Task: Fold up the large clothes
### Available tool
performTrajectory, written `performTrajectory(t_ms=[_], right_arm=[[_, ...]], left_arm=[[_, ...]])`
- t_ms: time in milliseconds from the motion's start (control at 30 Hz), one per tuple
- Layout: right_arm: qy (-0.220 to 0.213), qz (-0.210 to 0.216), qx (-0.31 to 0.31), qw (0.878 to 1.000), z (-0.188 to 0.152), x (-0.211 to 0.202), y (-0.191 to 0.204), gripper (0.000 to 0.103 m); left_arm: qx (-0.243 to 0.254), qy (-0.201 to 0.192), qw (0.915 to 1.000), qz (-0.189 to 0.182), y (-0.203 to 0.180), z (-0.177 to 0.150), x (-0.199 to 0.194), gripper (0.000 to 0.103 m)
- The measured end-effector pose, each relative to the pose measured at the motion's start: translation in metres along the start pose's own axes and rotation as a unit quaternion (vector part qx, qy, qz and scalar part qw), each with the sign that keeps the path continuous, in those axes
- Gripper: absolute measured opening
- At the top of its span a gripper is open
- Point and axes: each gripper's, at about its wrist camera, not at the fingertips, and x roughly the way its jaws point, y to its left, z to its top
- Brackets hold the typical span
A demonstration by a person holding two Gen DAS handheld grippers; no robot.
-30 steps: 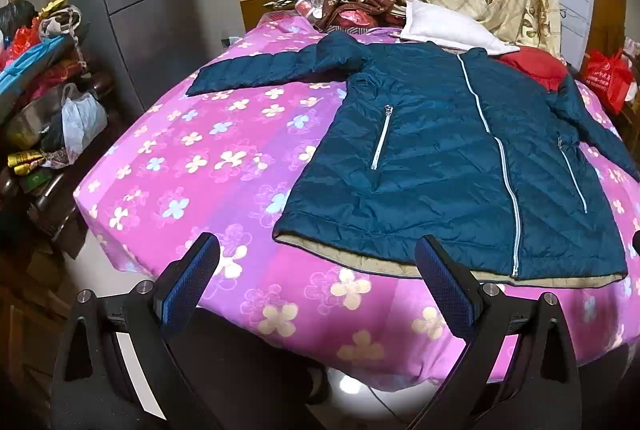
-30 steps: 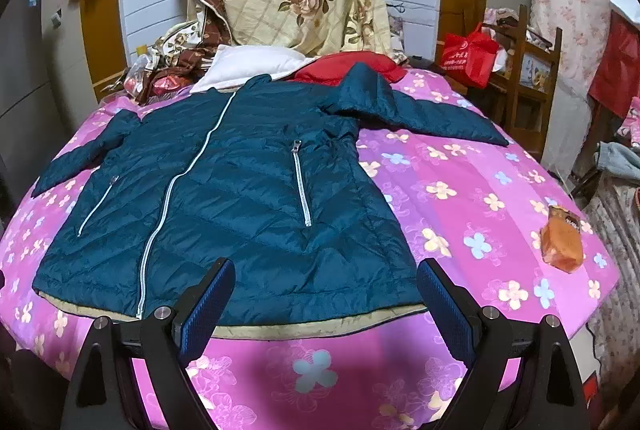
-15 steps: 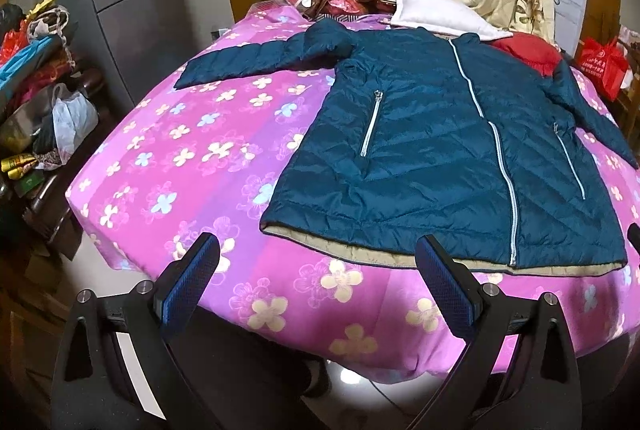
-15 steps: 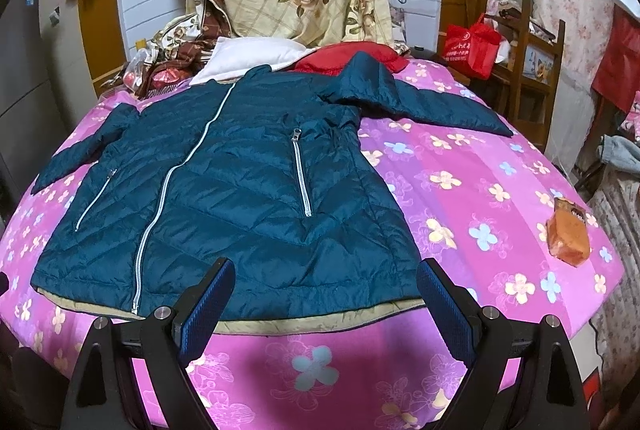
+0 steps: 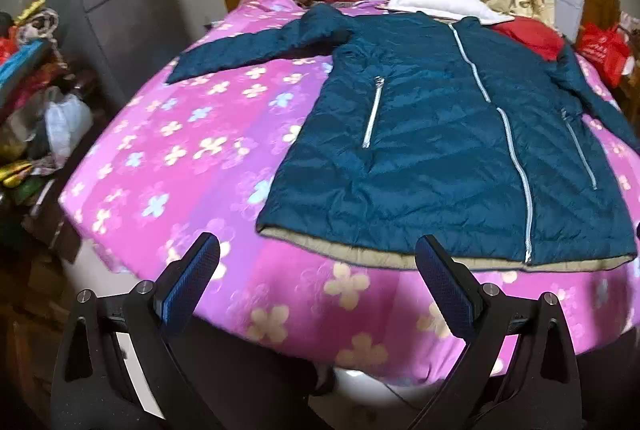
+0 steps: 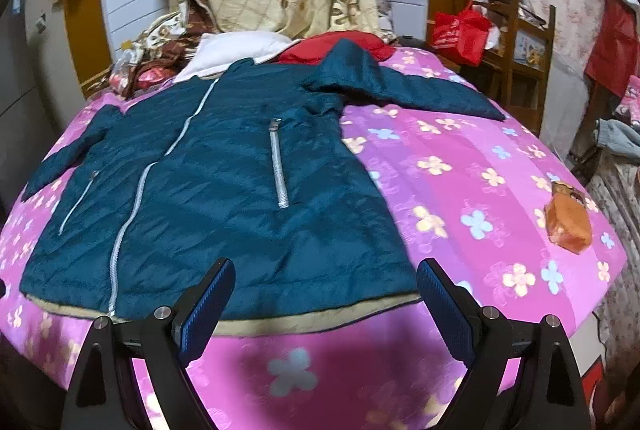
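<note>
A big blue coat (image 5: 432,150) lies flat on a pink flowery bed cover (image 5: 192,166), zipped up, front side up. Its long way runs straight away from both grippers: the tan bottom edge (image 6: 280,324) is nearest, and the collar is far off by the white pillow (image 5: 432,0). Both sleeves stick out to the sides.

The left gripper (image 5: 316,288) is spread wide and holds nothing. It sits just before the bed's near edge, and the coat's left bottom corner lies a little past its fingers. The right gripper (image 6: 326,304) is spread wide too and is empty. The bottom edge lies right between its fingers, so I think the right one is nearer to the coat.

Nothing is folded yet. Each sleeve lies on its own gripper's side, so each could be brought in over the middle
</note>
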Motion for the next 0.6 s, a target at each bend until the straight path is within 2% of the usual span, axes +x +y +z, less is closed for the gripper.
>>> performTrajectory(t_ms=[67, 167, 267, 333, 467, 600], right_arm=[[0.010, -0.006, 0.011, 1.000, 0.005, 0.009, -0.013, 0.091], [0.026, -0.014, 0.032, 0.999, 0.014, 0.023, -0.039, 0.091], [0.045, 0.005, 0.057, 0.997, 0.022, 0.038, -0.066, 0.088], [0.059, 0.022, 0.075, 0.995, 0.027, 0.049, -0.082, 0.087], [0.084, 0.053, 0.101, 0.990, 0.037, 0.076, -0.103, 0.087], [0.109, 0.107, 0.122, 0.981, 0.041, 0.100, -0.108, 0.087]], left_arm=[[-0.007, 0.000, 0.9996, -0.026, 0.010, 0.010, 0.009, 0.099], [-0.007, -0.006, 0.9993, -0.037, 0.022, 0.028, 0.027, 0.099], [0.003, 0.009, 0.9990, -0.043, 0.031, 0.043, 0.051, 0.099], [-0.007, 0.032, 0.9968, -0.073, 0.038, 0.051, 0.067, 0.099], [-0.055, 0.066, 0.9865, -0.139, 0.053, 0.062, 0.096, 0.099], [-0.092, 0.099, 0.9717, -0.194, 0.061, 0.065, 0.129, 0.099]])
